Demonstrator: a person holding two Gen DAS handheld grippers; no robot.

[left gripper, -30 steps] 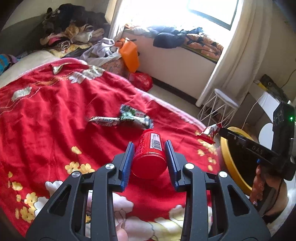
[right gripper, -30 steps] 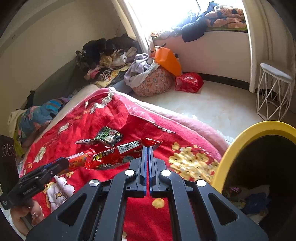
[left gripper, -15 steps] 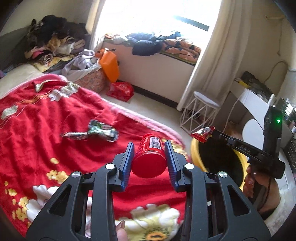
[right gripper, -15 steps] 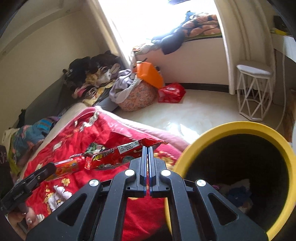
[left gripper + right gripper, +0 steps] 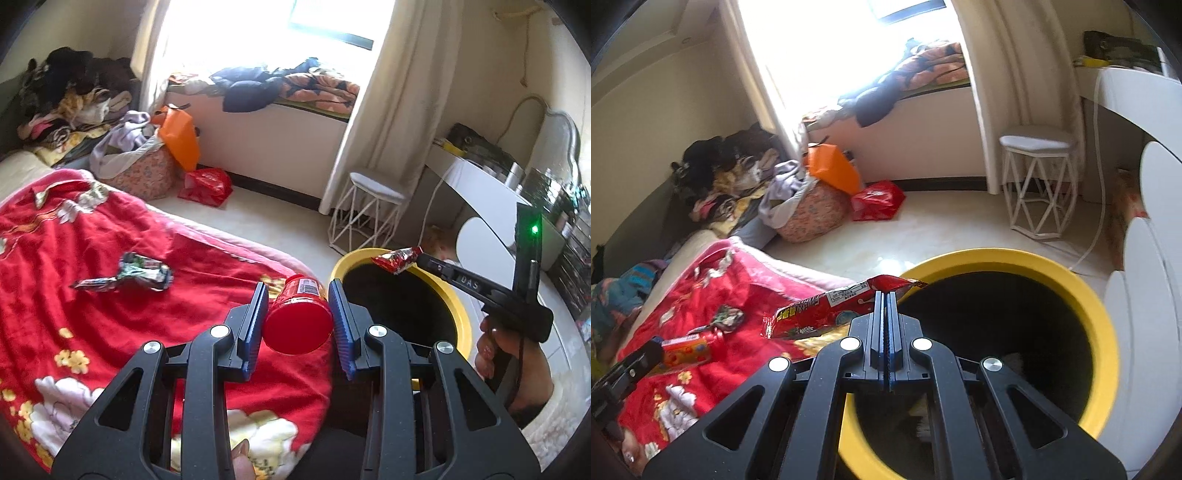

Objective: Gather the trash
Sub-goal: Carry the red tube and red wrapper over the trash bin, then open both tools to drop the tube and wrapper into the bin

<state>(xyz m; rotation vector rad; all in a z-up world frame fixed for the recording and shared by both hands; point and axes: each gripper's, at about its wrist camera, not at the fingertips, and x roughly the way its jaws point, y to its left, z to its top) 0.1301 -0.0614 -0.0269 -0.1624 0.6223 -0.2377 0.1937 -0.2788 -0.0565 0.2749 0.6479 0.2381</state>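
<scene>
Two items lifted, none binned yet: left gripper (image 5: 298, 295) fingers clamped on red cup (image 5: 297, 318) near yellow bin (image 5: 1093, 317); right gripper (image 5: 885, 295) fingers together on red wrapper (image 5: 831, 308) at bin rim. Remaining: green wrapper (image 5: 142, 271) on bed (image 5: 92, 236).

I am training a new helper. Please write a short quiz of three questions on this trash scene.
1. True or false: the left tool holds a red can.
2. What does the right tool grip? A) wrapper B) stool C) sock
3. What colour is the rim of the bin?

Key: 1 true. 2 A, the red wrapper, at the bin's edge. 3 yellow.
</scene>
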